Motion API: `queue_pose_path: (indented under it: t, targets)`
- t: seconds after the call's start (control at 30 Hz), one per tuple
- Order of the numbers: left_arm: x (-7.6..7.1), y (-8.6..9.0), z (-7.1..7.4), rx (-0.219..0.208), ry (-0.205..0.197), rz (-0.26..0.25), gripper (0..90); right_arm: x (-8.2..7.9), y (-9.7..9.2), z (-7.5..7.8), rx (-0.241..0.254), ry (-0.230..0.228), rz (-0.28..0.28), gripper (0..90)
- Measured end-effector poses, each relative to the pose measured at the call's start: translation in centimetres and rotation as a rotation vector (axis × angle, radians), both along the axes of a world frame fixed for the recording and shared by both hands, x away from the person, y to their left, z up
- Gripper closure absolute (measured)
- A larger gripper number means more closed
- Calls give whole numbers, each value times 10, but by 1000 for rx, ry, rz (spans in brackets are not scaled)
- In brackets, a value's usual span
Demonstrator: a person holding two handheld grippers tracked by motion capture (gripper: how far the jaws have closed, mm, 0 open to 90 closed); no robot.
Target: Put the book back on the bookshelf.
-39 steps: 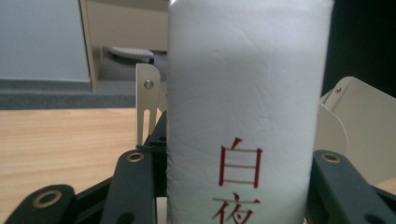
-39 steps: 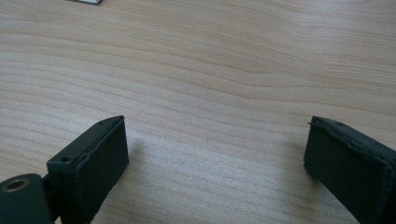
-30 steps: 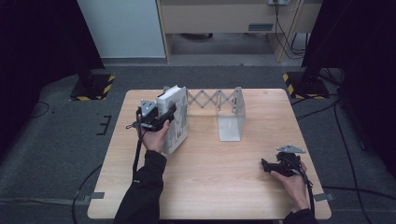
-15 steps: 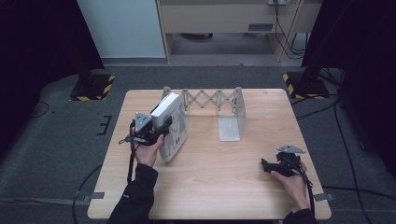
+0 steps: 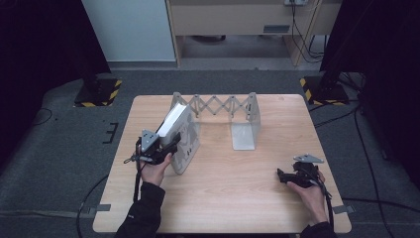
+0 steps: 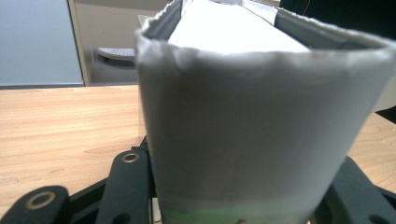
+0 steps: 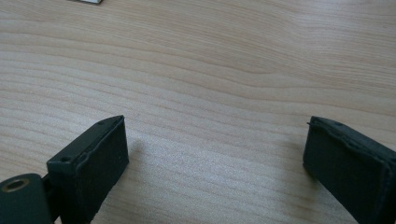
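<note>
Your left gripper (image 5: 166, 146) has its jaws clamped on the spine end of a thick grey book (image 5: 181, 136) — in the left gripper view the book (image 6: 261, 116) stands between the two black jaws with its white page block showing at the top. From the high view, the book sits on the wooden table (image 5: 247, 198) at the left end of the expandable metal book rack (image 5: 223, 106), leaning back toward the rack's left end plate rather than standing straight. I can't tell whether it touches that plate.

Your right gripper (image 5: 289, 177) rests low near the table's right front corner, well apart from the book, its jaws spread wide with only bare wood between them (image 7: 215, 154).

As a judgement: the book has reached the rack, but the job looks unfinished — you have yet to square the book upright between the plates and let go.
</note>
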State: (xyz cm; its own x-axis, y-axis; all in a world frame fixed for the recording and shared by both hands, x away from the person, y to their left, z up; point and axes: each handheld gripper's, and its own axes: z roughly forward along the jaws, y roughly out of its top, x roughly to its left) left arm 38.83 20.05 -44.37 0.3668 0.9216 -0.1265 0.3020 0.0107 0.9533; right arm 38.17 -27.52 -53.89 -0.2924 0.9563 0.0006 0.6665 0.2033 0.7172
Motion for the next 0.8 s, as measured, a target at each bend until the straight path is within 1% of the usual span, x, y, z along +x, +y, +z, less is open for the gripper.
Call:
queue_pose_path:
  t: [0.1,0.17,0.27,0.33,0.37,0.43,0.5,0.63,0.73,0.8]
  targets:
    - [-2,-3,-3,5,-26,0,494,0,0,0,0,-1,0,69]
    - [-1,-4,-5,10,-14,-6,484,0,0,0,1,0,0,69]
    - [1,-7,-11,18,0,-16,472,0,0,0,2,2,1,68]
    - [1,-8,-13,8,-8,-18,480,0,0,0,3,2,1,68]
    - [1,-9,-13,19,-9,-18,485,0,0,0,2,1,1,68]
    - [0,-9,-12,46,-16,-6,502,0,0,0,3,2,1,68]
    - [0,-11,-11,55,-18,-4,514,0,0,0,3,2,1,68]
    - [1,-13,-11,60,-25,18,524,0,0,0,3,2,2,68]
    - [4,-15,-9,75,-26,30,525,0,0,0,3,1,2,67]
    - [5,-15,-9,71,-27,49,526,0,0,0,3,2,2,67]
